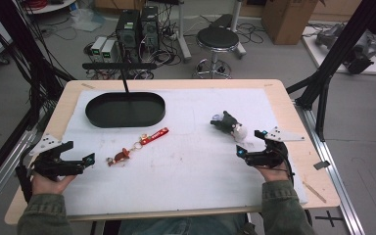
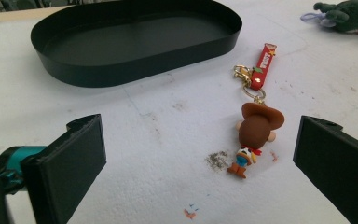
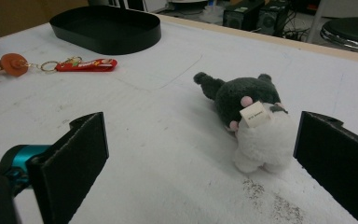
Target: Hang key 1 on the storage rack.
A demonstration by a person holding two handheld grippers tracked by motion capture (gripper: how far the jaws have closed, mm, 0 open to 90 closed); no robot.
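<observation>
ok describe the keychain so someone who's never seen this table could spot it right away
Find the black oval tray on the white mat. Just in front of it lies the keychain: a small big-headed cowboy figure in a brown hat, joined by gold rings to a short red strap. The only other toy, a grey and white plush, is soft and unchained.

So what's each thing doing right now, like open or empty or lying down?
Left gripper: open, holding nothing, aimed at the keychain.
Right gripper: open, holding nothing, aimed at the plush toy.
Black oval tray: empty, flat on the table.
Cowboy figure keychain: lying flat, red strap stretched out toward the tray.
Grey and white plush toy: lying on its side, paper tag showing.
</observation>
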